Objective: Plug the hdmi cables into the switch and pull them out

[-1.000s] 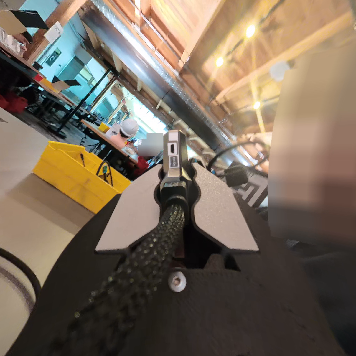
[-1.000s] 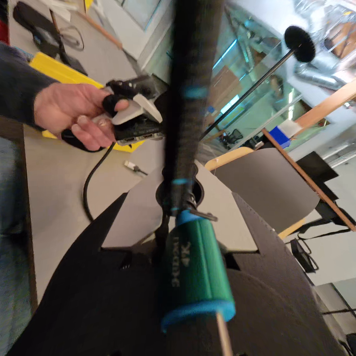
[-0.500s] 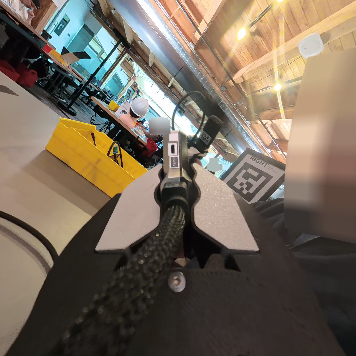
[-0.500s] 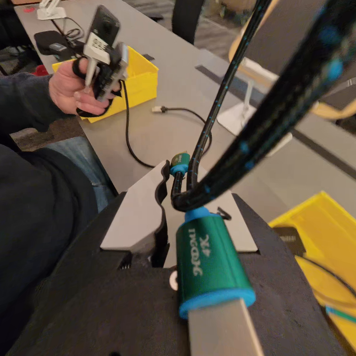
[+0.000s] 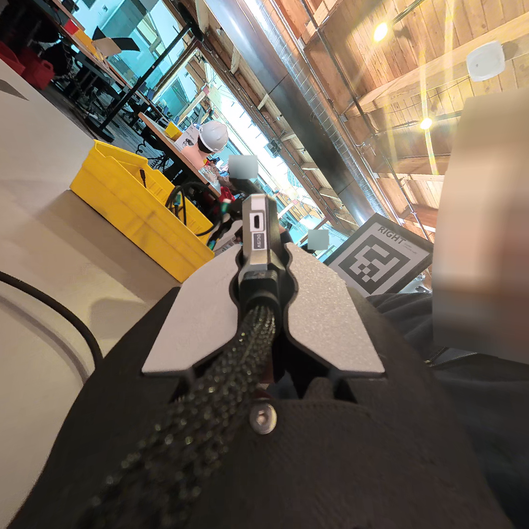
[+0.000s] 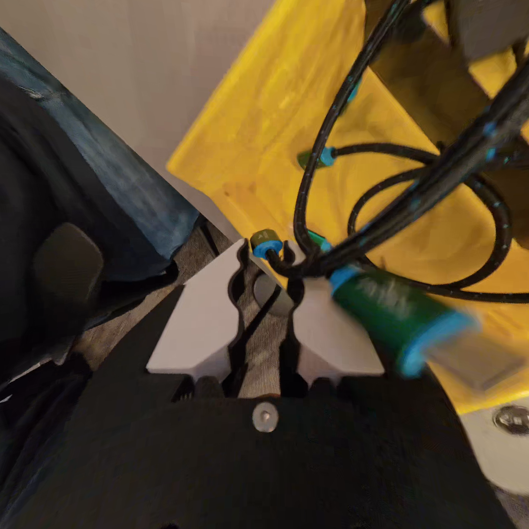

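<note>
My left gripper is shut on the small grey-and-black switch, held on edge above the table. A dark braided cable is plugged into its near end and runs back over the gripper. My right gripper is open over a yellow bin. A green HDMI plug with blue collars lies across its right finger, not between the jaws. Its black, blue-flecked cable loops into the bin. A second small green plug hangs at the fingertips. The right gripper also shows behind the switch in the left wrist view.
In the left wrist view, a yellow bin with cables stands on the pale table, and a thin black cable crosses the table at left. In the right wrist view, a person's denim leg is at left and a metal plate with a screw at lower right. The gap from one gripper's tips to the other's is roughly 40 cm.
My right gripper has swung down from in front of the left hand to just over the yellow bin, and the green plug now lies on its right finger. My left gripper still holds the switch.
</note>
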Demonstrator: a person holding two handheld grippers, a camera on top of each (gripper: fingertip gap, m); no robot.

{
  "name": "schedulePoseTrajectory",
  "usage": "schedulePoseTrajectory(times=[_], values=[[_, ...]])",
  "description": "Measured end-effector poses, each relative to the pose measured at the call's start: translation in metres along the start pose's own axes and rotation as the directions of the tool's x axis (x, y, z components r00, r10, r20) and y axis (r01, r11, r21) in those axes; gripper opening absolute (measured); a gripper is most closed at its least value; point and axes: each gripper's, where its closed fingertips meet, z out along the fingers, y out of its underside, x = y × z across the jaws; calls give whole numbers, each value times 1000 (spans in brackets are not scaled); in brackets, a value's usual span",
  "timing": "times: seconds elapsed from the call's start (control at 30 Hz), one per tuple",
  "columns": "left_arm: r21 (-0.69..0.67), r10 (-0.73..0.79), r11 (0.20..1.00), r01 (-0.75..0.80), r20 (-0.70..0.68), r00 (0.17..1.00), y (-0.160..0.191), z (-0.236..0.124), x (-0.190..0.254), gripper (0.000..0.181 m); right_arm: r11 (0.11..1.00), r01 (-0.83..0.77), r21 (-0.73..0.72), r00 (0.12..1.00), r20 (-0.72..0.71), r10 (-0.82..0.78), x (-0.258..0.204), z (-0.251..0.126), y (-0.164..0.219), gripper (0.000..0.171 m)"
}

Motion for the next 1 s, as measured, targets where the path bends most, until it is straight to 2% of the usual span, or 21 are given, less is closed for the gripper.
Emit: schedulePoseTrajectory(times=[0.03,0.1,0.2,0.33,0.37,0.43,0.53,0.6,0.67,0.73,0.77,0.9,1.0], values=[[-3,-2,1000,2,3,1000,0,0,-1,23,999,-21,-40,999,-38,20,10,3,5,37],[-3,-9,1000,9,4,1000,1,-1,-3,23,994,-45,-98,994,-103,34,24,3,13,50],[-8,-19,1000,20,9,1000,2,-2,-7,23,992,-56,-109,987,-159,38,30,-10,16,45],[-4,-45,999,45,16,999,4,-2,-12,24,996,-84,-29,945,-319,71,50,-36,5,42],[-4,-49,999,49,17,999,4,-2,-13,24,997,-75,-20,945,-319,65,50,-36,3,41],[-3,-54,999,54,17,998,5,-2,-13,24,999,-45,-28,973,-226,38,39,-24,1,36],[-4,-50,999,50,14,999,5,-2,-11,24,990,-64,-123,960,-278,27,49,-12,14,46],[-8,-47,999,47,15,999,5,-2,-11,24,992,-65,-108,961,-274,34,48,-7,11,45],[-10,-51,999,51,14,999,5,-1,-12,23,992,-63,-112,961,-274,30,51,-2,10,43],[-16,-58,998,59,12,998,8,0,-13,23,979,-99,-178,953,-299,43,64,7,21,41],[-19,-61,998,61,12,998,9,0,-13,24,974,-111,-198,954,-295,49,69,12,25,30],[-23,-60,998,61,12,998,9,0,-14,24,958,-101,-268,965,-260,29,72,37,34,24],[-21,-66,998,66,14,998,9,-1,-16,24,961,-80,-266,962,-275,4,77,36,32,10]])
